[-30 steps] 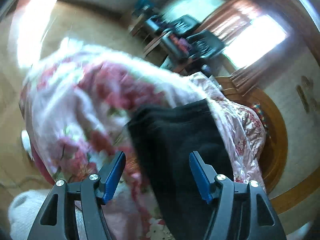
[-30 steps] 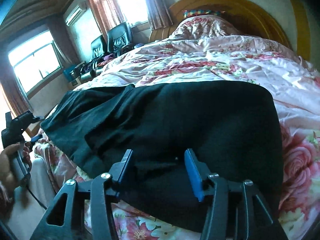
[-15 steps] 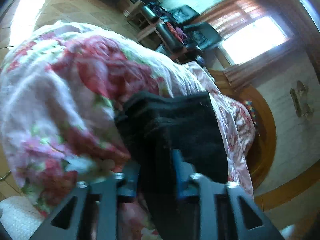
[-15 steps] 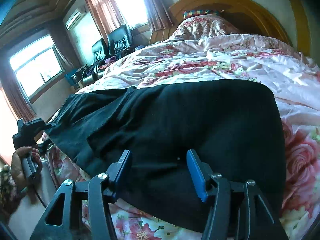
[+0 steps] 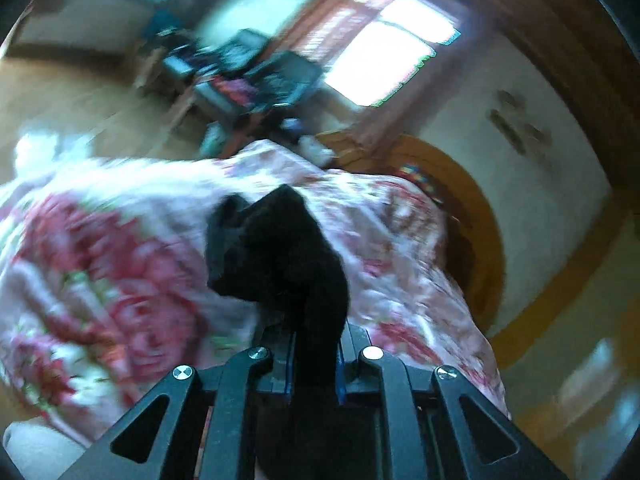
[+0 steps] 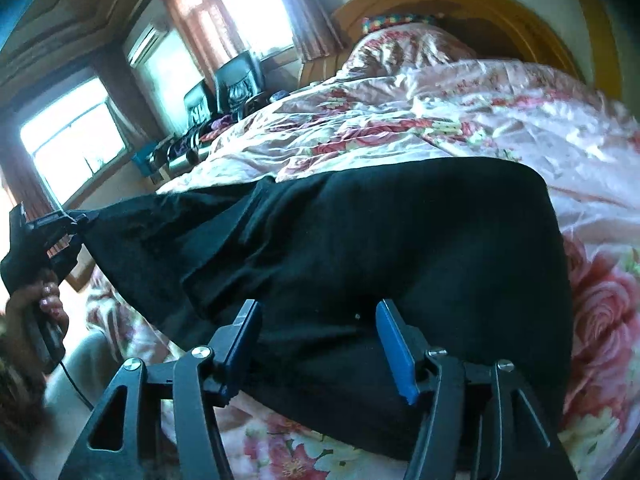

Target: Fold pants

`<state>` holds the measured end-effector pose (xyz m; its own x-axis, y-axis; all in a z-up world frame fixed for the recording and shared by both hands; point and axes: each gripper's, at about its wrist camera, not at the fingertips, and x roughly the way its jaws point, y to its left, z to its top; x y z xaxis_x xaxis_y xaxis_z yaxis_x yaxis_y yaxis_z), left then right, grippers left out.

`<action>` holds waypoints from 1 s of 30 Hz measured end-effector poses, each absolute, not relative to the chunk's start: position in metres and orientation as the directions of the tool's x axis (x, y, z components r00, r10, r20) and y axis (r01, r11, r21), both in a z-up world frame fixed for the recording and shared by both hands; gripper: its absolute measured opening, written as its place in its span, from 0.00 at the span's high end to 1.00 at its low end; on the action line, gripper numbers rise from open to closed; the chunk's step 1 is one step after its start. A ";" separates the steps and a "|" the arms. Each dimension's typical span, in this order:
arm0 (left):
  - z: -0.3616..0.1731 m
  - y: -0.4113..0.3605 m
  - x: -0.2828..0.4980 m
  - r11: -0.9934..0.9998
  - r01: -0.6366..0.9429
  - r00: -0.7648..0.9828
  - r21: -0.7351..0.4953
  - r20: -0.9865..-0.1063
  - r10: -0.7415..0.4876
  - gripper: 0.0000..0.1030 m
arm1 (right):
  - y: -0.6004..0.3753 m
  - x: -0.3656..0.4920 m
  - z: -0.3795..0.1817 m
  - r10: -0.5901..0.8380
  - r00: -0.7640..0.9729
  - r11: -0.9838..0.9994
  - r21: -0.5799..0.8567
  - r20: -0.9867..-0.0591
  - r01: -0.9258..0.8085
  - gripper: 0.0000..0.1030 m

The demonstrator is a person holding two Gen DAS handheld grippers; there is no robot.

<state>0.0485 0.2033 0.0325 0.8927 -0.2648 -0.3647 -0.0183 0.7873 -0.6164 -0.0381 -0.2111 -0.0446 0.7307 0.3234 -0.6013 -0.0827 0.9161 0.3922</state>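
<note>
Black pants [image 6: 380, 248] lie across a bed with a pink floral quilt [image 6: 460, 120]. My left gripper [image 5: 314, 360] is shut on the leg end of the pants [image 5: 280, 256] and holds it lifted above the quilt [image 5: 100, 264]. It also shows at the far left of the right wrist view [image 6: 78, 220], with the cloth stretched from it. My right gripper [image 6: 320, 340] is open, its blue-padded fingers [image 6: 394, 344] over the wide near part of the pants, holding nothing.
A wooden headboard [image 6: 460, 4] stands at the far end of the bed. Black chairs [image 6: 236, 76] and a cluttered desk [image 5: 240, 84] stand beside the bed under bright windows. Wooden floor [image 5: 60, 92] lies beyond the bed's left edge.
My left gripper closed on the pants' leg end and lifted it off the quilt, pulling the cloth taut. My right gripper stayed open and moved slightly closer over the pants.
</note>
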 end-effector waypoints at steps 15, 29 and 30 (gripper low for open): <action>0.085 -0.006 0.021 0.803 0.540 0.697 -0.252 -0.402 -0.594 0.87 | -0.309 -0.082 -0.028 0.159 0.806 0.814 0.538 -0.570 0.220 0.31; -0.001 -0.150 -0.009 0.710 0.684 0.482 -0.168 -0.627 -0.612 0.86 | -0.386 -0.108 -0.027 -0.044 0.827 0.700 0.573 -0.560 0.426 0.31; -0.008 -0.149 -0.012 0.713 0.682 0.479 -0.163 -0.638 -0.604 0.86 | -0.387 -0.108 -0.027 -0.044 0.828 0.696 0.578 -0.560 0.427 0.31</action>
